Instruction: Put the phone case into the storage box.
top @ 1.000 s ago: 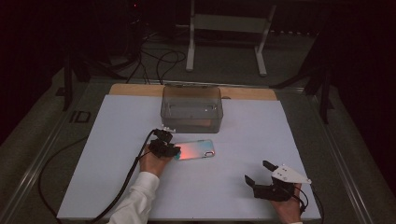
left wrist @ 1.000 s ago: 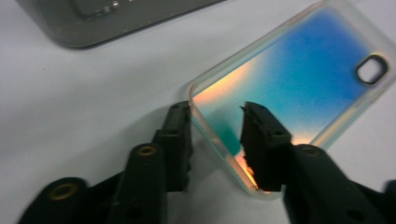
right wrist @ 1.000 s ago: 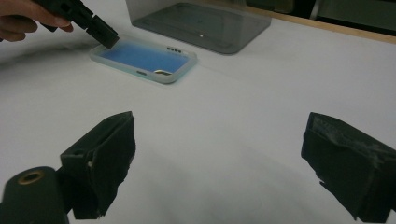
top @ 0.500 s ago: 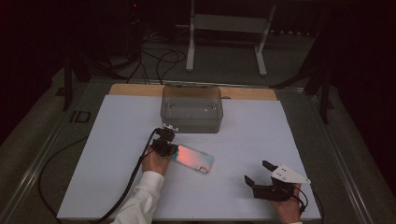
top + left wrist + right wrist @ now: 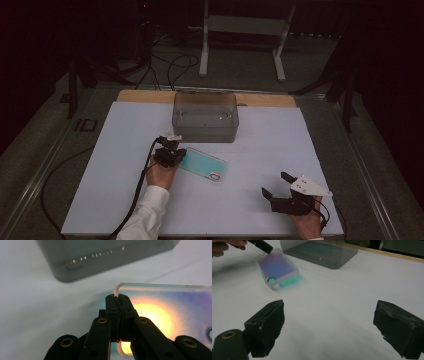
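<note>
- The left tongs (image 5: 117,302) are clamped on the clear rim of the phone case (image 5: 202,164), at the case's corner.
- That case sits just in front of the grey box (image 5: 205,116), over the white desk (image 5: 270,145).
- The right tongs (image 5: 278,184) stand wide apart with nothing between them, well apart from the box.

One phone case (image 5: 202,164); one clear box (image 5: 205,116); two grippers

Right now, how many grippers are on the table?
2. The left gripper is shut on the edge of the phone case, near the grey box. The right gripper waits open at the table's near right.
</note>
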